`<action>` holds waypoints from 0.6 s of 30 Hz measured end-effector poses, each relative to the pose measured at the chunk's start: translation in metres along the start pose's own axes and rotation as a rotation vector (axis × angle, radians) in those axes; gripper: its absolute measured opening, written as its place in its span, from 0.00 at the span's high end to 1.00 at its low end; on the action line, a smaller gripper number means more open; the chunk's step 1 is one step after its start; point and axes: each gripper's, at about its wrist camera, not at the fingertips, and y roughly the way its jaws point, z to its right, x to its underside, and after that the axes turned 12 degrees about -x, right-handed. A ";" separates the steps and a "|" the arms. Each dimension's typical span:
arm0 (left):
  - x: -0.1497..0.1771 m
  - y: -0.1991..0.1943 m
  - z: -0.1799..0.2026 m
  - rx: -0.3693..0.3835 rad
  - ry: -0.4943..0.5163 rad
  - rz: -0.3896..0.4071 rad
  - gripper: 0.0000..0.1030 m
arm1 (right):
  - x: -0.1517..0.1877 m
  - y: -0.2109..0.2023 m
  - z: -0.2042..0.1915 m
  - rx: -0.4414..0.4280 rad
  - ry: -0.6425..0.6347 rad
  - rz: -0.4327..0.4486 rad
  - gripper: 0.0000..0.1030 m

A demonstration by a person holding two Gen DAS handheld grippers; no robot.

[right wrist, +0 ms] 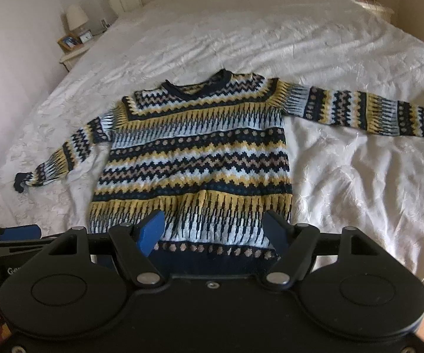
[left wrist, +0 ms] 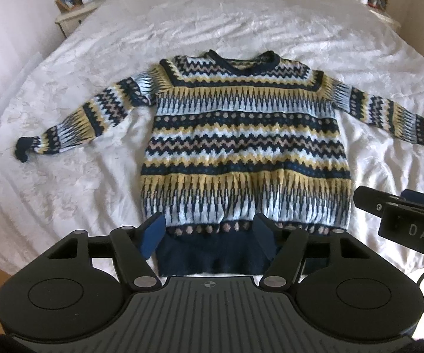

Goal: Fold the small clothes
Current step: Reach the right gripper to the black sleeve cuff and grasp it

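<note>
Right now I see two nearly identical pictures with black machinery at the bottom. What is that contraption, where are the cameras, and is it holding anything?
No robot here: a person holds a two-finger gripper in each hand, and each carries a wide-angle camera looking along its fingers. One picture comes from the left gripper, the other from the right gripper. The blue pieces are finger pads. On the white bed a patterned sweater lies flat, sleeves spread. Both grippers are open above its navy hem, holding nothing.
</note>
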 end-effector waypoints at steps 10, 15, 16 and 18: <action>-0.066 0.051 0.009 0.064 0.039 -0.026 0.50 | -0.045 0.040 0.034 0.026 0.115 0.042 0.27; -0.087 0.072 0.014 0.077 0.058 0.005 0.54 | -0.059 0.052 0.068 0.087 0.241 0.053 0.27; -0.090 0.077 0.016 0.080 0.069 0.011 0.54 | -0.060 0.053 0.075 0.107 0.260 0.053 0.27; -0.096 0.083 0.020 0.088 0.087 0.021 0.54 | -0.062 0.054 0.090 0.141 0.279 0.053 0.27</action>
